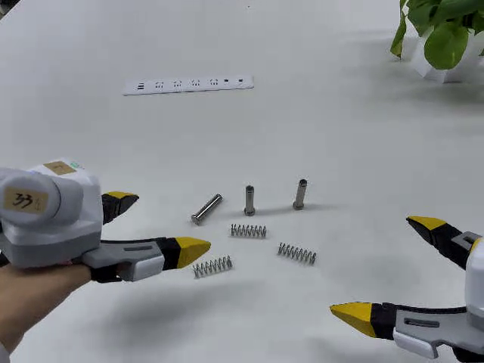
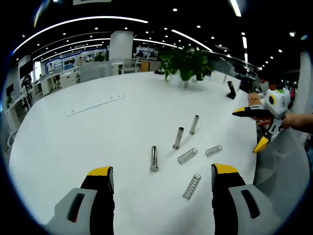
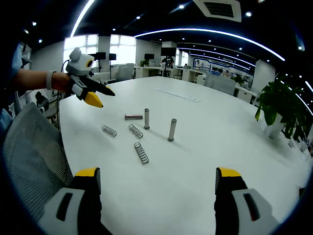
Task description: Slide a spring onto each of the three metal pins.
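Bench (image 1: 325, 128) bare all round the central cluster; approach open from near, left and right. In the way: middle pin (image 1: 249, 200) and right pin (image 1: 300, 193) upright with a gap between, left pin (image 1: 206, 209) lying flat, and left spring (image 1: 212, 265), middle spring (image 1: 248, 231), right spring (image 1: 296, 253) loose on the near side. White strip (image 1: 188, 84) and plant (image 1: 439, 30) far off, well apart.

Left gripper (image 2: 161, 172) hangs with jaws gaping wide over the white table (image 2: 98, 137). Near pin (image 2: 154, 158) seemingly lies flat, middle pin (image 2: 178, 138) and far pin (image 2: 194, 124) stand upright, three springs (image 2: 188, 155) loose just beside them.
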The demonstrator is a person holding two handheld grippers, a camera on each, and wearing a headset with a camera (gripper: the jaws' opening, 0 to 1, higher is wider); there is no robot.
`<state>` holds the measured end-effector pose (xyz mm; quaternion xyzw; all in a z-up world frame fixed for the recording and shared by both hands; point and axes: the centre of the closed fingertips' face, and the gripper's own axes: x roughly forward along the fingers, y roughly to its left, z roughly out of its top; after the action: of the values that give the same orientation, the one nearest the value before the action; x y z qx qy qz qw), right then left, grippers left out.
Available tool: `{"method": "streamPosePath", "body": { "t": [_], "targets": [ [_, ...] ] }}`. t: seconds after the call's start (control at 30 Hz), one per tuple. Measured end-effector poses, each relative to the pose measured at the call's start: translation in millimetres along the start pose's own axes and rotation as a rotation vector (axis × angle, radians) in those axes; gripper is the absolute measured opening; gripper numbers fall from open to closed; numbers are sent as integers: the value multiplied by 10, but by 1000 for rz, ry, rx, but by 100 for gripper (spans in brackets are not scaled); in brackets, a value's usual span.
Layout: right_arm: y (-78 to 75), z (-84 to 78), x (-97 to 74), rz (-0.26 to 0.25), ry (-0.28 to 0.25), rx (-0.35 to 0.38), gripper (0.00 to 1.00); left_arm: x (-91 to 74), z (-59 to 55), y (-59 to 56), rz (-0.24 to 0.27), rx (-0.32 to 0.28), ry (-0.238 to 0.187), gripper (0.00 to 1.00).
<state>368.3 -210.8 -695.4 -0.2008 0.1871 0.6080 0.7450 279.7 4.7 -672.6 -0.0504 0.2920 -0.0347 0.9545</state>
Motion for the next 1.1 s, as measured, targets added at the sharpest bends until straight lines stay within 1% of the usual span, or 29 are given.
{"method": "streamPosePath", "body": {
  "t": [0.07,0.1,0.13,0.17,0.2,0.23,0.3,0.33,0.4,0.47,0.57,0.63,0.7,0.73,0.77,0.83,0.93,0.97,1.03,1.07,1.1],
  "targets": [
    [-5,7,-3,-2,-4,1,99,53,11,53,-6,6,19,82],
    [-7,9,-5,-2,-5,2,99,92,6,109,-9,13,35,81],
    [-6,9,-6,-2,-6,3,99,117,14,133,-9,18,44,79],
    [-6,11,-7,-2,-7,3,99,145,8,145,-27,35,67,76],
    [-3,15,-8,-3,-7,1,99,167,11,167,-27,34,82,70],
    [-2,17,-9,-3,-7,-2,99,191,31,159,-32,34,83,66],
    [5,17,-9,0,-7,-3,99,249,63,163,-47,28,97,62],
    [16,18,-9,4,-6,0,99,272,63,165,-51,26,111,60],
    [33,14,-7,11,-4,0,99,335,76,174,-71,46,136,55],
    [45,11,-5,16,-2,-5,99,400,79,178,-82,46,159,50],
    [67,11,-4,20,3,-8,99,511,43,214,-101,57,206,43],
    [73,14,-4,20,4,-9,99,581,48,213,-115,59,215,36],
    [73,11,-4,21,6,-10,99,661,-1,230,-131,51,249,32],
    [73,11,-3,21,7,-11,99,688,-14,234,-133,51,258,31],
    [75,9,-2,21,9,-14,99,707,-35,215,-134,57,279,31],
    [76,6,-2,21,10,-16,99,759,-48,208,-136,56,293,30],
    [76,0,2,23,13,-12,99,840,-80,204,-147,62,327,27],
    [77,0,3,24,13,-12,99,840,-99,168,-150,61,335,25],
    [81,5,6,25,12,-13,99,880,-120,139,-156,69,349,23],
    [79,3,8,25,12,-13,99,894,-125,136,-157,72,353,22],
    [78,0,8,25,13,-13,99,919,-152,153,-160,66,366,21]
  ]
}}
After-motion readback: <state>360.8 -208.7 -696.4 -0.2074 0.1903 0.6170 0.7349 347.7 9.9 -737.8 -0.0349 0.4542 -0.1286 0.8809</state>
